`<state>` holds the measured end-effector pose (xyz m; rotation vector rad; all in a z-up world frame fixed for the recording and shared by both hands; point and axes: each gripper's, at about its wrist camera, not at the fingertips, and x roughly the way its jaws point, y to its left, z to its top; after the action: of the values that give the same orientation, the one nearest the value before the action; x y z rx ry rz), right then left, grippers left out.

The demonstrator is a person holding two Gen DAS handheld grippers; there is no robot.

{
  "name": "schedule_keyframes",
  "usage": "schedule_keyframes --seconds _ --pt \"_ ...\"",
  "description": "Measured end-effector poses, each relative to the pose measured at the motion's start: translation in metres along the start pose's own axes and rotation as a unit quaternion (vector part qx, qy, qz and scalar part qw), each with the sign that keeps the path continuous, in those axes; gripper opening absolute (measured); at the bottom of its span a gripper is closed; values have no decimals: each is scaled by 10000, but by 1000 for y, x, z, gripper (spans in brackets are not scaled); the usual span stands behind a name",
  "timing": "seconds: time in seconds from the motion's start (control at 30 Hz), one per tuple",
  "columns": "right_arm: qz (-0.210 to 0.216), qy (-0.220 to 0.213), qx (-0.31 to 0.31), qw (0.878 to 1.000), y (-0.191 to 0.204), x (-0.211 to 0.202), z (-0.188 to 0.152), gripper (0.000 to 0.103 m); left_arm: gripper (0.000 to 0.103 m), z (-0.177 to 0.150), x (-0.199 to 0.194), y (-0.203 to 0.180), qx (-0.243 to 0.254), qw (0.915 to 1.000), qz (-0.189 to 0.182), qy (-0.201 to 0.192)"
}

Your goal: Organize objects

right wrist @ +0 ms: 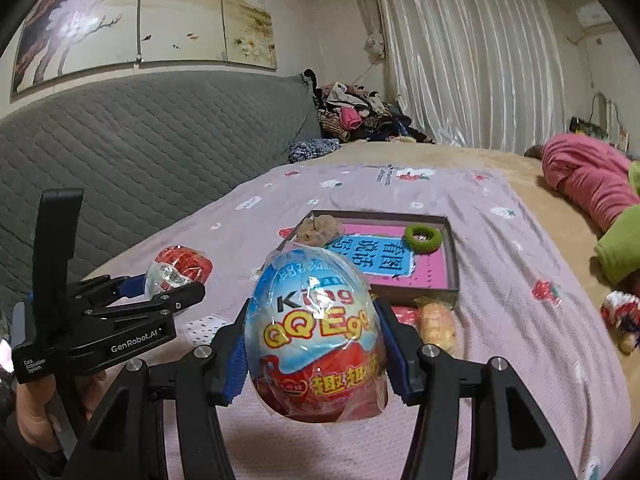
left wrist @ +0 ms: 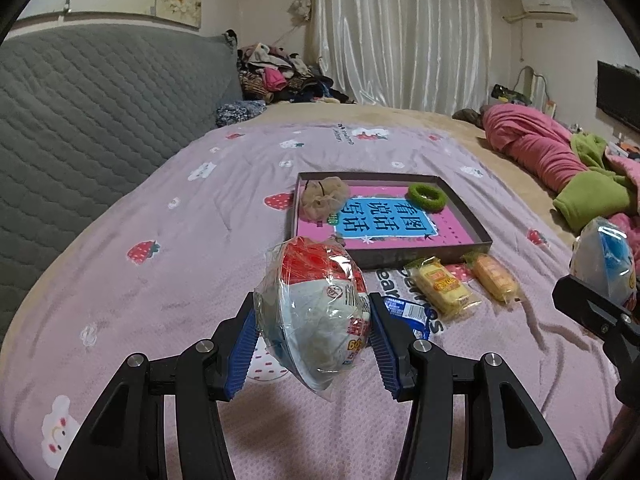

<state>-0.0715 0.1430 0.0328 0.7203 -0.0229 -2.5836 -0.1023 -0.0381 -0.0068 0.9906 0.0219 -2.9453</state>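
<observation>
My left gripper is shut on a red-and-white wrapped toy egg, held above the pink bedspread; the egg also shows in the right wrist view. My right gripper is shut on a blue-and-red "QQ Egg", also seen at the right edge of the left wrist view. Ahead lies a shallow brown tray with a pink book, a tan scrunchie and a green hair ring. Two yellow snack packets and a blue wrapper lie in front of the tray.
A grey quilted headboard runs along the left. Pink and green bedding is heaped at the right. A pile of clothes sits at the far corner by the curtains. A small wrapped item lies at the bed's right edge.
</observation>
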Motion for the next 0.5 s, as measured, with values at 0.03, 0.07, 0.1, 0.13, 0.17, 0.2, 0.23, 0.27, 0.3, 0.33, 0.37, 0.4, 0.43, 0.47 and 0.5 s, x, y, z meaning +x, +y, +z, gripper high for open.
schedule_keyframes --seconds 0.03,0.07,0.1,0.13,0.17,0.2,0.23,0.27,0.3,0.33,0.37,0.4,0.43,0.47,0.5 --pt "8 -7 27 10000 0 -1 0 56 54 -1 0 0 12 10000 35 -3" --pt "12 5 28 10000 1 -1 0 56 54 -1 -1 1 22 10000 74 -13" --pt "-25 10 8 10000 1 -1 1 56 54 -1 -1 1 15 10000 76 5" --pt "-43 13 2 10000 2 -2 2 56 54 -1 -1 1 -8 10000 59 18" --pt "-33 23 7 10000 1 -2 3 56 54 -1 -2 1 -26 10000 40 22" --pt "-27 29 12 10000 1 -3 4 56 54 0 -2 1 -27 10000 47 26" --pt "-36 39 13 10000 1 -4 6 56 54 0 -3 1 -27 10000 62 24" --pt "-48 53 8 10000 2 -5 7 56 54 0 -4 1 -24 10000 58 31" --pt "-60 45 3 10000 3 -7 9 56 54 0 -5 1 -32 10000 51 56" --pt "-52 42 5 10000 3 -9 11 56 54 1 -7 1 -51 10000 29 59" --pt "-59 31 17 10000 5 -11 13 56 54 2 -9 2 -58 10000 22 65" --pt "-62 31 21 10000 5 -13 15 56 54 2 -12 2 -68 9999 8 81" --pt "-56 48 28 10000 5 -14 16 56 54 3 -14 2 -83 9999 -5 73" --pt "-69 48 48 10000 6 -16 17 56 54 4 -18 3 -95 9999 -9 69" --pt "-75 51 76 9999 6 -18 19 56 54 5 -20 3 -96 9999 -18 65"
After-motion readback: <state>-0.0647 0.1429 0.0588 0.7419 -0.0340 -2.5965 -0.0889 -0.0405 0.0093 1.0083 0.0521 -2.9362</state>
